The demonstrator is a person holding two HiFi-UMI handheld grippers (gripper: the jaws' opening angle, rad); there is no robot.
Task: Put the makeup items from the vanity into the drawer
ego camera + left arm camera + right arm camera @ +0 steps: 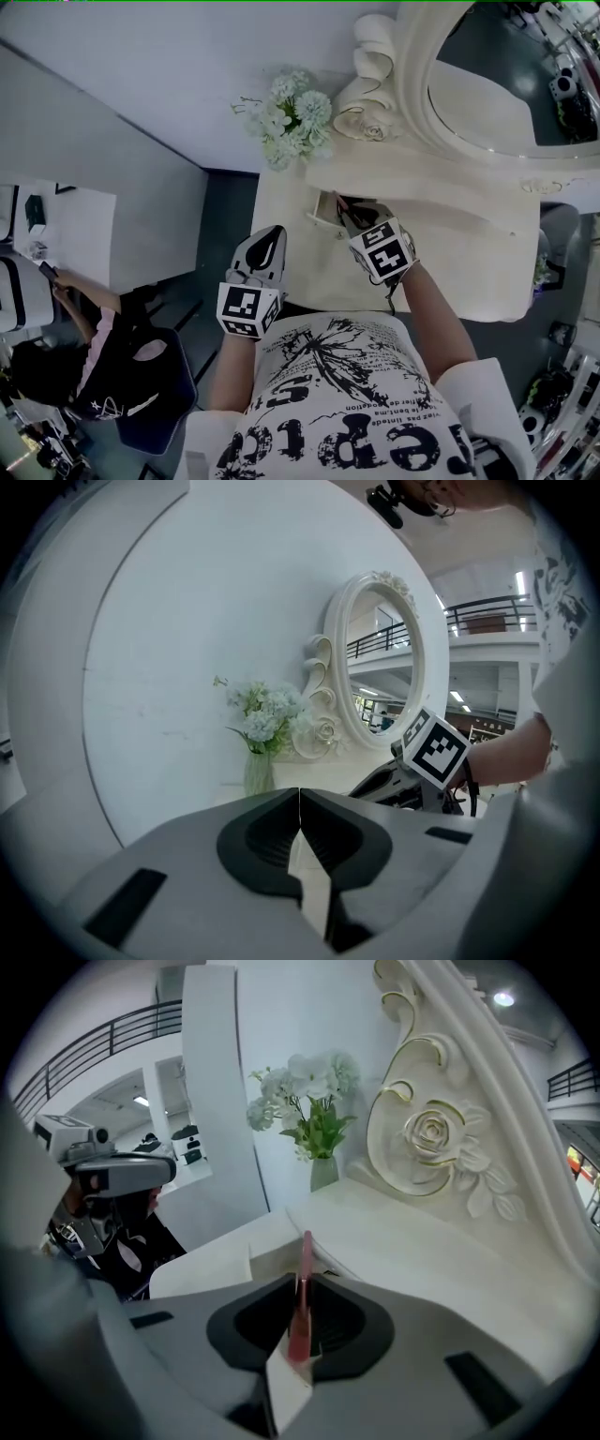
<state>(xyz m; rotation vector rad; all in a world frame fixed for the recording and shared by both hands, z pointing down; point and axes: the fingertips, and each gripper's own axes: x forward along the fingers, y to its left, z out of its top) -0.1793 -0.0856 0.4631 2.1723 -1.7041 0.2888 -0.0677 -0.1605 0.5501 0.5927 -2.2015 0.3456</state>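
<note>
At the open drawer (323, 212), right gripper (302, 1286) clamps a pink stick (305, 1252); left gripper (299, 803) closed.

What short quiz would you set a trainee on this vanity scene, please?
1. True or false: the left gripper holds a makeup item.
2. What is the right gripper shut on? A) a slim pink stick B) a round powder compact C) a wide brush
3. Fill in: in the head view, the vase of flowers stands to the ___ of the mirror.

Key
1. False: its jaws are together with nothing between them.
2. A
3. left
</note>
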